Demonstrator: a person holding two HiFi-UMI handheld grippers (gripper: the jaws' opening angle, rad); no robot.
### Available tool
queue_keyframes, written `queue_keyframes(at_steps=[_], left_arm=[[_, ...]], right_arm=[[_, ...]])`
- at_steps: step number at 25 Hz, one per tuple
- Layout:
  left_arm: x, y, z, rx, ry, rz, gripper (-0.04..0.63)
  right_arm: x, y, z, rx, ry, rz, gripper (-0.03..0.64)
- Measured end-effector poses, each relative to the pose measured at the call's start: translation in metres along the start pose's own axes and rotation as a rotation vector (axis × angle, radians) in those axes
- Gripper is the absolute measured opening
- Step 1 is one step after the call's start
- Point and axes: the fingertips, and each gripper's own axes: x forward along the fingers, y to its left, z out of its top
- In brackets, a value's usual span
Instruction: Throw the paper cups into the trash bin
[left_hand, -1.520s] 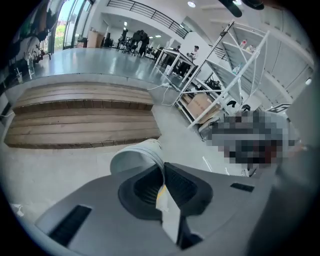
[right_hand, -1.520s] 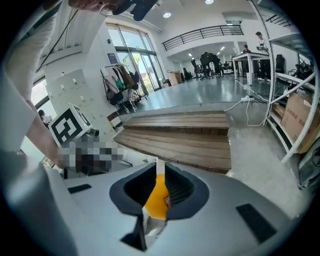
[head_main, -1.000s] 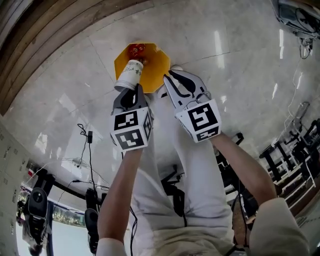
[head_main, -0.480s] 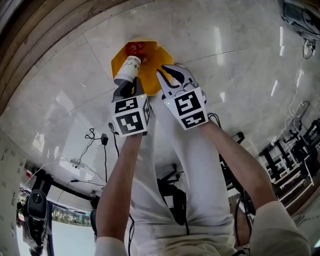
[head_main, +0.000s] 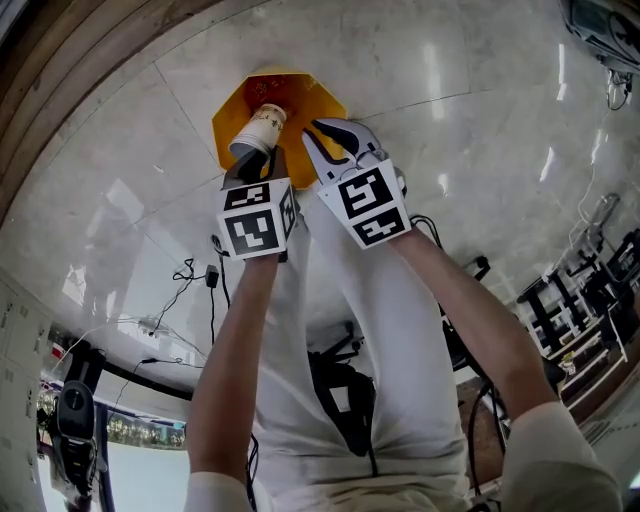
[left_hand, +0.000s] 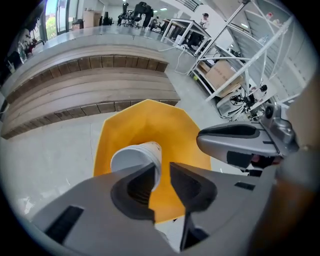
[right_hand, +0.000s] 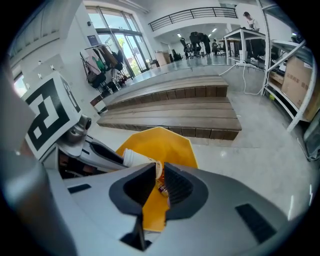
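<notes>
A yellow trash bin (head_main: 300, 100) stands on the marble floor, with some litter (right_hand: 161, 187) inside. A white paper cup (head_main: 258, 130) lies tilted over the bin's mouth at the tip of my left gripper (head_main: 262, 162). In the left gripper view the cup (left_hand: 135, 159) leans on the left finger (left_hand: 142, 185). The left gripper's (left_hand: 164, 170) jaws are opening, and yellow shows between the cup wall and the other finger. My right gripper (head_main: 332, 140) hovers beside it over the bin's right rim. Its jaws (right_hand: 160, 170) stand slightly apart with nothing between them.
Wooden steps (left_hand: 90, 85) rise just behind the bin. Cables and a plug (head_main: 195, 280) lie on the floor at the left, and metal racks (head_main: 580, 300) stand at the right. The person's white-trousered legs (head_main: 350, 330) are directly below the grippers.
Both grippers have moved forward over the bin, carrying the cup from the near rim to above the opening. The right gripper has drawn closer to the left one.
</notes>
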Motion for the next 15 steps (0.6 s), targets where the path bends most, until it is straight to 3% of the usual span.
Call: queue_keyframes(at_steps=[1, 2, 7, 12, 15], left_arm=[[0.001, -0.001, 0.000, -0.013, 0.004, -0.018, 0.134], [0.002, -0.001, 0.000, -0.027, 0.007, -0.032, 0.173], [-0.014, -0.005, 0.002, -0.037, -0.002, -0.035, 0.179], [-0.044, -0.016, 0.007, -0.020, -0.044, -0.032, 0.008], [-0.065, -0.027, 0.008, -0.020, -0.059, -0.050, 0.006]], right_arm=[[0.001, 0.001, 0.000, 0.002, 0.001, 0.001, 0.055], [0.001, 0.002, -0.001, 0.002, 0.003, 0.002, 0.055], [-0.011, 0.012, -0.003, -0.030, 0.052, 0.015, 0.008], [-0.029, 0.024, 0.015, -0.048, 0.048, 0.026, 0.006], [-0.046, 0.030, 0.027, -0.066, 0.040, 0.022, 0.006]])
